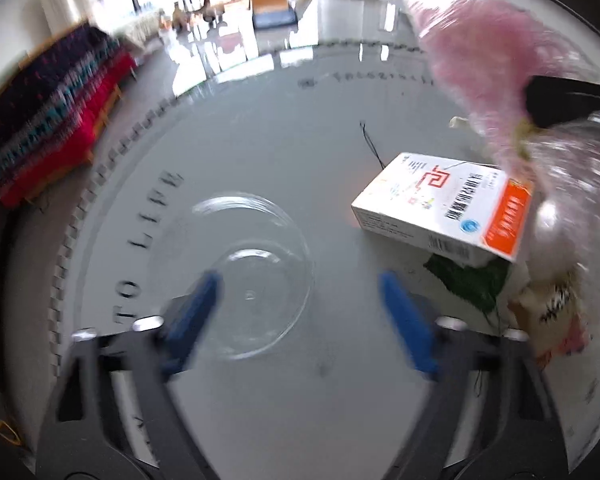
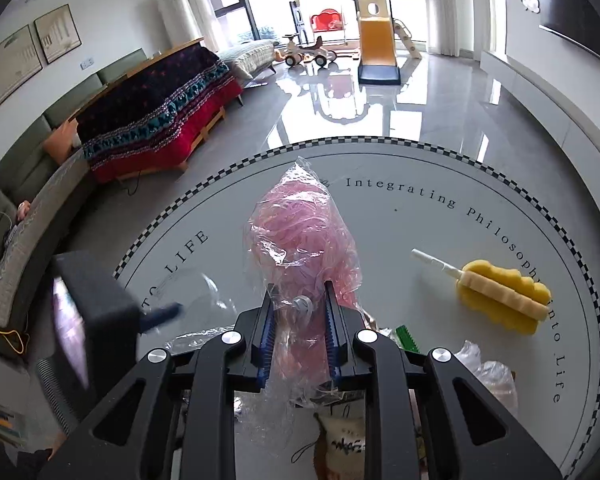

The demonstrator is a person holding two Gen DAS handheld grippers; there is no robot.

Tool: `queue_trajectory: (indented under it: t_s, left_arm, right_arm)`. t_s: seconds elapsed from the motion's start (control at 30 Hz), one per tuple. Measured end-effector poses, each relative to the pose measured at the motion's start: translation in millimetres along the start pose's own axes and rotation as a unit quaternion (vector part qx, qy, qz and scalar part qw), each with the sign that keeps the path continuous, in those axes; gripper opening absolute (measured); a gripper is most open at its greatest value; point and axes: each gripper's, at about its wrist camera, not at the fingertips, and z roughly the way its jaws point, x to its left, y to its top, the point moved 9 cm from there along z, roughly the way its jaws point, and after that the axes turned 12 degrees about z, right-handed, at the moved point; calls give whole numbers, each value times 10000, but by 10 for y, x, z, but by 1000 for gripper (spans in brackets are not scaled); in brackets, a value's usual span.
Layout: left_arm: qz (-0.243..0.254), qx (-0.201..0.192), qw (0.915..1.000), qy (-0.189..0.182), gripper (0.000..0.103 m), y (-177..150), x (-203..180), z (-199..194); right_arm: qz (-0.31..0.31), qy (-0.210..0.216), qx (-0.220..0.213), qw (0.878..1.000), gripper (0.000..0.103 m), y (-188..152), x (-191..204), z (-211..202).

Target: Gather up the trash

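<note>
The right tool is drawn narrow, its blue-padded fingers pinching a clear plastic bag stuffed with pink shreds; the bag stands up out of the grip, lifted off the round grey worktop, and more clear film hangs below the fingers. In the left wrist view this bag shows as a pink blur at upper right. The left tool stands about half open with nothing between its blue pads, and it hangs over a clear plastic bowl resting on the worktop; whether it touches the bowl cannot be told through the blur. The bowl looks empty. To the right of the bowl lies a white carton with an orange end, partly over a green leaf. Farther right on the worktop lie a yellow sponge brush with a white handle and a crumpled clear wrapper, well apart from the bag.
</note>
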Motion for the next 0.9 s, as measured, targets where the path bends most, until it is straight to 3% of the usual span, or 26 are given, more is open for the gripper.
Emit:
queue_trajectory:
  t_s: [0.07, 0.13, 0.27, 0.37, 0.43, 0.67, 0.9]
  left_arm:
    - [-130, 161, 9998, -38, 38, 3, 27, 99]
    - [-132, 195, 9996, 124, 32, 19, 78, 123]
    - [-127, 146, 9997, -136, 26, 27, 46, 86]
    - [-1, 82, 9995, -309, 8, 27, -45, 36]
    - [12, 101, 9994, -328, 6, 40, -61, 38]
    - [-227, 179, 9956, -897, 6, -75, -186, -10]
    - [-408, 33, 9944, -977, 6, -308, -227, -367]
  right_arm:
    - [-5, 2, 8, 10000, 23, 4, -12, 27]
    - [-13, 14, 30, 10000, 23, -22, 0, 52]
    - [-28, 18, 49, 10000, 23, -61, 27, 58]
    - [-45, 20, 32, 10000, 23, -64, 58, 25]
    - [-65, 3, 17, 10000, 23, -73, 60, 5]
    - [-38, -22, -71, 10000, 23, -68, 67, -130]
    - [-110, -28, -122, 9999, 23, -161, 172, -335]
